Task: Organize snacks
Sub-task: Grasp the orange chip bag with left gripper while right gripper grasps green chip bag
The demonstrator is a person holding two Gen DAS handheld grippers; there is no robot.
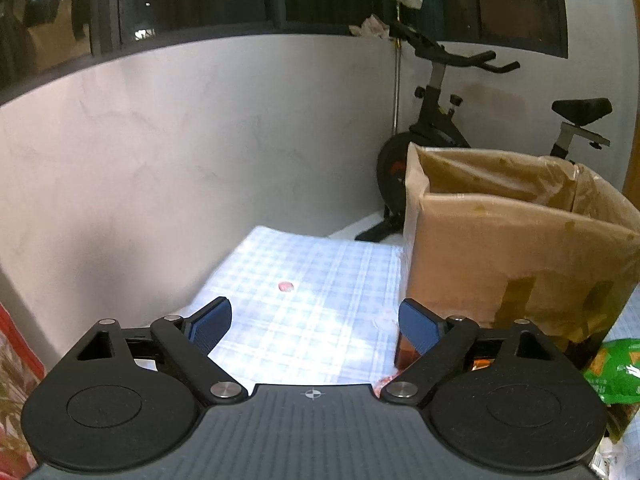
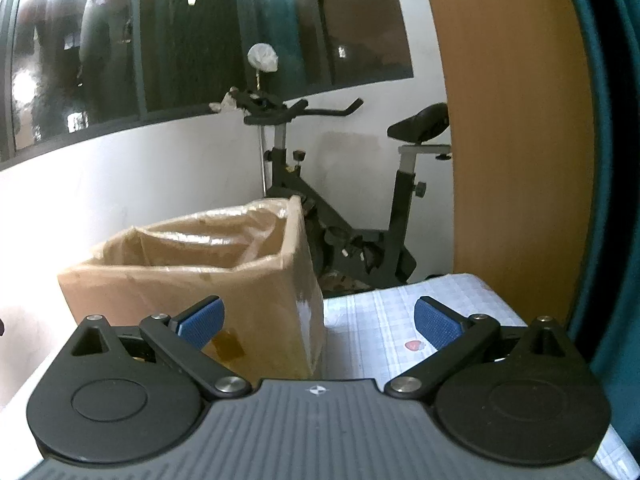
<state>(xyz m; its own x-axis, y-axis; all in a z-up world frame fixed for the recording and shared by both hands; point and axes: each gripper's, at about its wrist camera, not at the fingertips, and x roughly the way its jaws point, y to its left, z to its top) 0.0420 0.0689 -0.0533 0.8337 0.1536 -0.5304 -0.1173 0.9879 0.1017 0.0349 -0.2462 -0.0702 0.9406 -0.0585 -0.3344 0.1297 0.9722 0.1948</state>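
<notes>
An open cardboard box (image 1: 516, 248) lined with clear plastic stands on a table covered by a blue checked cloth (image 1: 312, 300). My left gripper (image 1: 316, 320) hangs open over the cloth, left of the box, nothing between its blue pads. A green snack bag (image 1: 616, 372) lies at the right edge, partly behind the gripper, with an orange packet (image 1: 478, 362) beside it. In the right wrist view the same box (image 2: 192, 288) sits ahead and left. My right gripper (image 2: 320, 320) is open and empty, straddling the box's right corner. A small pink mark (image 1: 285, 286) (image 2: 414, 346) shows on the cloth.
A black exercise bike (image 2: 340, 216) stands behind the table against a white wall (image 1: 180, 152) under dark windows. A wooden panel (image 2: 516, 140) and teal curtain (image 2: 616, 160) rise at the right. A red patterned fabric (image 1: 14, 380) shows at the far left.
</notes>
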